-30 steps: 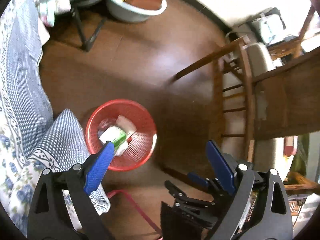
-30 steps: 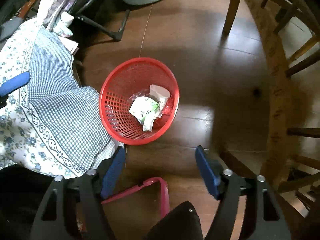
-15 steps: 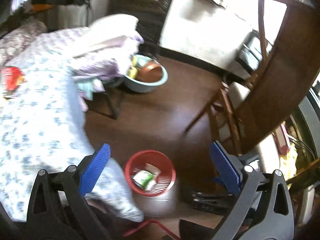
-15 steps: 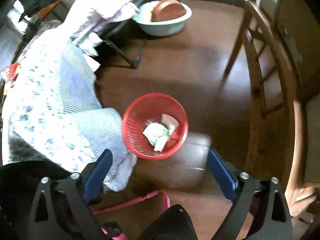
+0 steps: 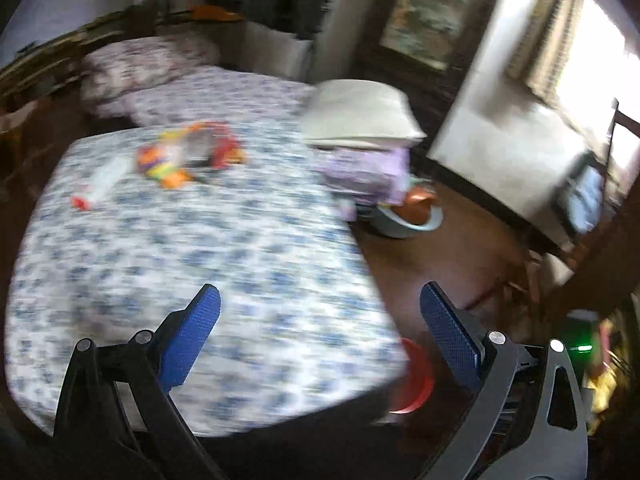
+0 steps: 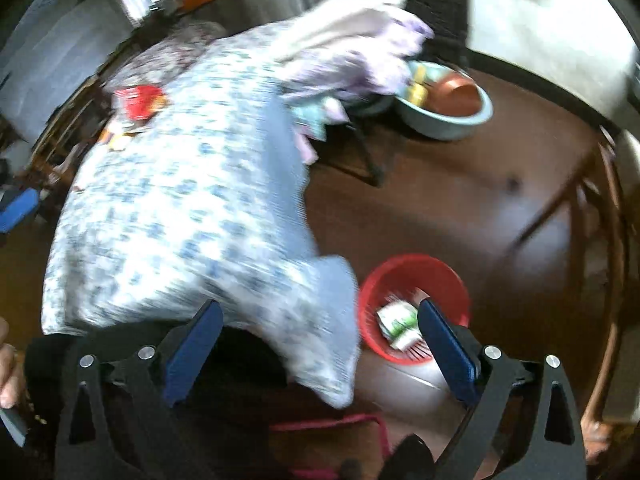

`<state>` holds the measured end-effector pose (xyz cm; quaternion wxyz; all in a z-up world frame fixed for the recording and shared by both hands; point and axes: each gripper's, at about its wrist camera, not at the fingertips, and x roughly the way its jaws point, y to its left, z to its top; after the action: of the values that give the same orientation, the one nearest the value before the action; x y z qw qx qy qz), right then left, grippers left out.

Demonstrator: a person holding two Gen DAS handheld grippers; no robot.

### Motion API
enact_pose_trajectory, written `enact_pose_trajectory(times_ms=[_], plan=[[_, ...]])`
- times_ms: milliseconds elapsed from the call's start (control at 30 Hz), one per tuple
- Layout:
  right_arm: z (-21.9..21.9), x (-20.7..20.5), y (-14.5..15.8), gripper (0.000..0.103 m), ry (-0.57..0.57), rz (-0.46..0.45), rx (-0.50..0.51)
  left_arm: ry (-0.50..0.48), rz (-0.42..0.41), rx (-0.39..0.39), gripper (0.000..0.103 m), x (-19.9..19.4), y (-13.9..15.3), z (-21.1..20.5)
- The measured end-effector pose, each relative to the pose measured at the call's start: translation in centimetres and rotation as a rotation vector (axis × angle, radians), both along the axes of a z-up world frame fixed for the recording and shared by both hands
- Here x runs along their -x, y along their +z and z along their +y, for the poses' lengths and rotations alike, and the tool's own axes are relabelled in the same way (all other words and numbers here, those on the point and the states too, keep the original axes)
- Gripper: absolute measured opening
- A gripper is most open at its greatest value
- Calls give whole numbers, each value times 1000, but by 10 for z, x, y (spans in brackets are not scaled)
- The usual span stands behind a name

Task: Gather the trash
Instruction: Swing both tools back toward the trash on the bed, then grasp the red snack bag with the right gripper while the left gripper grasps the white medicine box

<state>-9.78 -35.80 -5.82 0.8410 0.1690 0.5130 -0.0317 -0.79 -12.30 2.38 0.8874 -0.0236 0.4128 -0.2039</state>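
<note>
A red mesh basket (image 6: 412, 272) stands on the brown floor beside the bed and holds a green-and-white carton (image 6: 396, 316) and other scraps. My right gripper (image 6: 320, 316) hangs open and empty above the bed's corner, its right pad over the basket's near rim. In the left wrist view only the basket's edge (image 5: 416, 380) shows past the mattress. My left gripper (image 5: 320, 308) is open and empty over the blue-flowered bed (image 5: 180, 260). Colourful wrappers (image 5: 176, 160) and a white bottle with a red cap (image 5: 100, 188) lie at the bed's far side. A red packet (image 6: 140, 100) lies there too.
A pale blue basin (image 6: 444, 120) with a brown bowl sits on the floor beyond the bed. Folded laundry (image 5: 360, 120) is stacked at the bed's far corner. A wooden chair (image 6: 600, 208) stands to the right. A pink frame (image 6: 332, 424) lies on the floor near me.
Both grippers have risen away from the basket and tilted up. The left view swung from the basket to the bed top. The right jaws have spread wider.
</note>
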Motion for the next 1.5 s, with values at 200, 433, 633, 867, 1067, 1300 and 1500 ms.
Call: enact_pose_trajectory(times_ms=[200,433,633,867,1067,1300,1500], plan=[[86,-66,35,97,170,-106,-2,263,-43,-84,96,-50,4,81],[149,-148,41,97,145,-200,4,564,-77,-138,96,-129,0,164],[164,-228,38,97,71,-216,5,604,76,76,96,-143,-35,208],[174,-306,22,97,-30,-229,28,635,46,79,96,-137,-30,212],[165,-326,-9,19,-16,-168,-25,591,8,54,96,-154,-29,203],[154,-238,23,9,79,-174,-146,372,-39,-128,96,-197,-48,184],[175,-200,13,12,197,-178,-138,337,-14,-123,96,-218,-67,183]])
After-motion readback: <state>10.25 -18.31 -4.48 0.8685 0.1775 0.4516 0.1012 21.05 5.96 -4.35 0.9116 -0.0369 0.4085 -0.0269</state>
